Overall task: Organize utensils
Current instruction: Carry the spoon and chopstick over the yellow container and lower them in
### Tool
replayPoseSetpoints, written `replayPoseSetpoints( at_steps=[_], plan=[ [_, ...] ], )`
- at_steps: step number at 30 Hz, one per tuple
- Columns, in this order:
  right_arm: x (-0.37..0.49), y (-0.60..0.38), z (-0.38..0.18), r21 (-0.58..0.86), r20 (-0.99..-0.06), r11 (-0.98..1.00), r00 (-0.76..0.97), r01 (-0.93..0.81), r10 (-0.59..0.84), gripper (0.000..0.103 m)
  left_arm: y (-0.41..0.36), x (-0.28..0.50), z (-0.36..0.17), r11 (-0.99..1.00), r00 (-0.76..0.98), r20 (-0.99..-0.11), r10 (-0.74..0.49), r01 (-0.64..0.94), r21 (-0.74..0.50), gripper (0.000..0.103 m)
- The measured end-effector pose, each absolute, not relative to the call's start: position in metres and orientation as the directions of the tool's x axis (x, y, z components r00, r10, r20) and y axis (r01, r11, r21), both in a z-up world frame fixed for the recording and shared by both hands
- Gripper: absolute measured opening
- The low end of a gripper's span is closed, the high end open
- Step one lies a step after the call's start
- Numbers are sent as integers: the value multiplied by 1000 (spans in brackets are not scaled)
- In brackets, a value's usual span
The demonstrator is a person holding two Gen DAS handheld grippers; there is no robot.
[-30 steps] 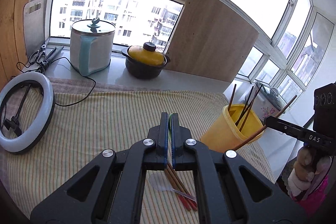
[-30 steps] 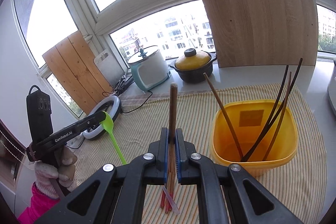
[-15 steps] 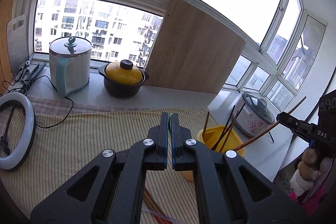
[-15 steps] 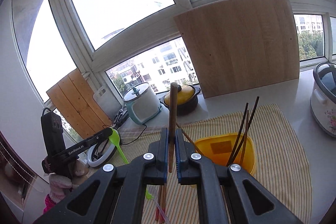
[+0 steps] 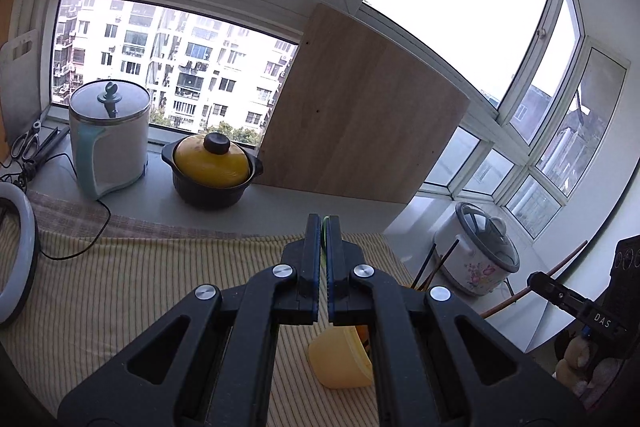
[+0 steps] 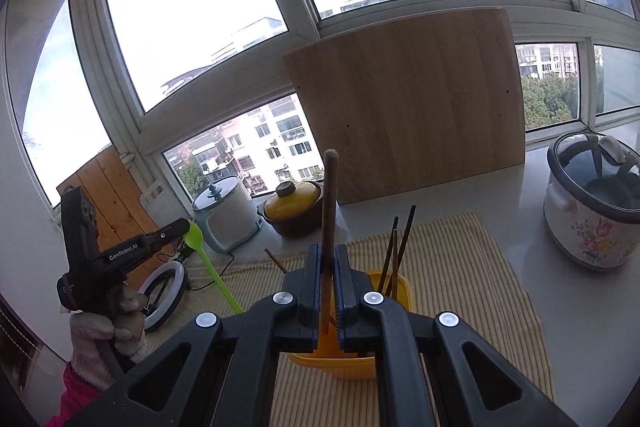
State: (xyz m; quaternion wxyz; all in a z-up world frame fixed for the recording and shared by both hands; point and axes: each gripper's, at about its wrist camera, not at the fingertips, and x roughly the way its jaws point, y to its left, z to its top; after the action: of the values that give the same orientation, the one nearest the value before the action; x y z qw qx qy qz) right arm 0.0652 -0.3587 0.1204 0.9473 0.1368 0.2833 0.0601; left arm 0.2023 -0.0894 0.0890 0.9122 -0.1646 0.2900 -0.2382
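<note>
I am holding a chopstick clamped upright in my right gripper over the yellow bin, and a green spoon in my left gripper. Both look light, stiff and slick, best gripped mid-shaft. Chopsticks already standing in the bin are crowding its opening.

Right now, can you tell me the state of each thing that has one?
Left gripper: shut on the green plastic spoon.
Right gripper: shut on a brown wooden chopstick.
Yellow plastic container: upright, chopsticks standing inside.
Black pot with yellow lid: lid on.
White electric kettle: lid closed.
Floral rice cooker: lid closed.
</note>
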Motion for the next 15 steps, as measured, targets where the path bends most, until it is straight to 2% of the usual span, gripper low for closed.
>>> replayPoseSetpoints(
  at_steps=[15],
  plan=[
    [76, -362, 87, 263, -588, 965, 791, -8, 167, 3, -150, 199, 72, 875, 724, -493, -483, 388, -288, 0]
  ],
)
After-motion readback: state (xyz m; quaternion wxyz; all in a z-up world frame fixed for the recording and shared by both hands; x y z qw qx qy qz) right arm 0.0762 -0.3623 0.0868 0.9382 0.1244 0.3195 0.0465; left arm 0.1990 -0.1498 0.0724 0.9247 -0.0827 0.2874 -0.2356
